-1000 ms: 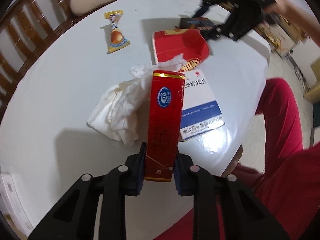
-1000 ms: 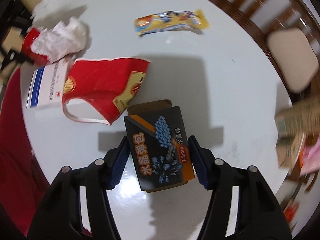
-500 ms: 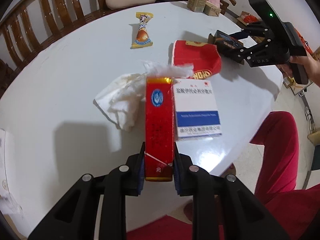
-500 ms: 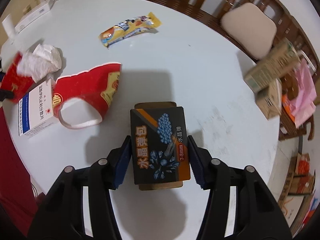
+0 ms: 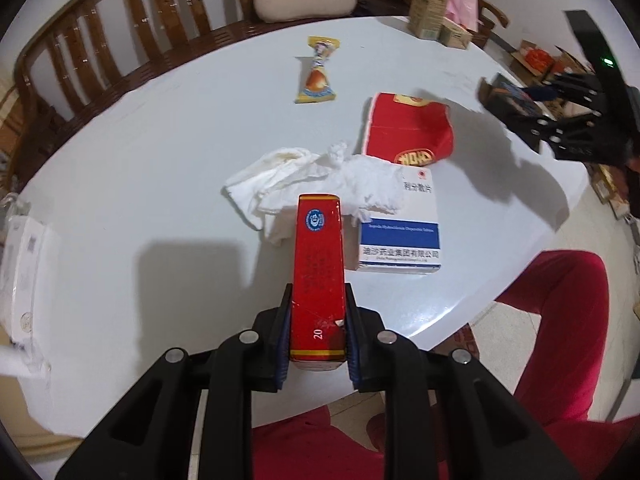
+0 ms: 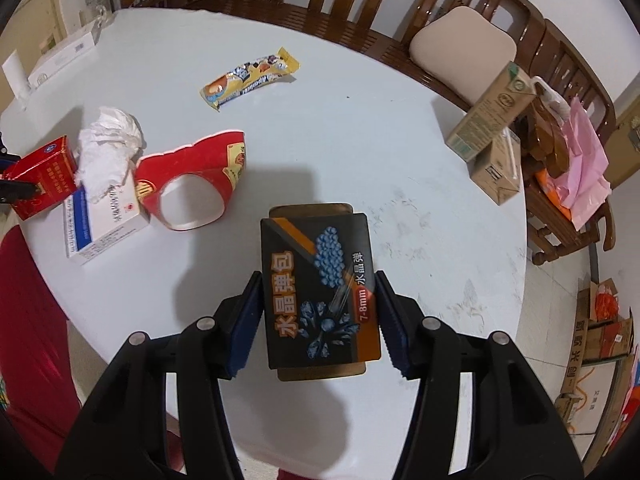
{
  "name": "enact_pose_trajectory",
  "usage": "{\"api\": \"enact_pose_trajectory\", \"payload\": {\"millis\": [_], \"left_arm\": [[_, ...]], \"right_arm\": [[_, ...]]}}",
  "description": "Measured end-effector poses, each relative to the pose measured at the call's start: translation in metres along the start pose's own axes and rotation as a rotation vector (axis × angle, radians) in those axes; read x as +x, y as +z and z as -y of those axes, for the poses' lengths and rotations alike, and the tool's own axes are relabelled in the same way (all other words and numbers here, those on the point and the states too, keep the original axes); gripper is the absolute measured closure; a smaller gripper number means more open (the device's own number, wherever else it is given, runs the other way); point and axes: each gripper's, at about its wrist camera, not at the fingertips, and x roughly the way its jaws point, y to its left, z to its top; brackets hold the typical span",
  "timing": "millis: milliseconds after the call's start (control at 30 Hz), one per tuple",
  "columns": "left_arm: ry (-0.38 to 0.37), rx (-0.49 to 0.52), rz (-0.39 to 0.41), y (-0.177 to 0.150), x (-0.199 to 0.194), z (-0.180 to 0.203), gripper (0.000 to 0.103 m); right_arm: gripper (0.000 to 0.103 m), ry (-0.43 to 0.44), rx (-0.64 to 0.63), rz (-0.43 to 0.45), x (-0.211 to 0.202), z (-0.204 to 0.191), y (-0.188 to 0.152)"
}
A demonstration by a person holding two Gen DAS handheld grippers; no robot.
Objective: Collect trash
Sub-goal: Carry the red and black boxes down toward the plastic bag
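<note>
I am holding the left claw [image 5: 318, 328] clamped on a narrow red carton [image 5: 318, 276], with both blue pads pressing against its long sides. The carton is pointing away from the camera, raised above the white round worktop [image 5: 140, 168].

I am holding the right claw [image 6: 318, 316] clamped on a black box [image 6: 320, 292] printed with blue beads and orange characters. Its pads are bearing on the two side faces, and the box is hanging clear of the worktop, casting a shadow beneath it.

The following trash is lying on the worktop:
- A crumpled white tissue [image 5: 304, 184] is resting just beyond the red carton and overlapping the top of a white-and-blue medicine box [image 5: 400, 236].
- A torn red paper cup [image 5: 408, 132] is lying on its side, touching the far end of the medicine box.
- A yellow snack wrapper [image 5: 316, 72] is lying well apart from the others, toward the wooden chairs [image 6: 360, 12].

Two brown drink cartons [image 6: 492, 136] are standing at the far edge of the worktop. A person's red-clad legs [image 5: 560, 336] are showing beside the near edge.
</note>
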Motion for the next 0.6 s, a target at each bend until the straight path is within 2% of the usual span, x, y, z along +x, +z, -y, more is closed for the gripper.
{"api": "enact_pose_trajectory", "payload": {"millis": [300, 433, 600], "left_arm": [[0.058, -0.062, 0.080, -0.006, -0.040, 0.001, 0.081], [0.087, -0.048, 0.132, -0.012, -0.065, 0.012, 0.081], [0.073, -0.021, 0.158, -0.025, -0.086, 0.032, 0.081]], "right_arm": [[0.049, 0.012, 0.025, 0.083, -0.052, -0.008, -0.013], [0.049, 0.030, 0.010, 0.126, -0.082, -0.023, -0.020], [0.049, 0.048, -0.030, 0.181, -0.120, -0.050, -0.032]]}}
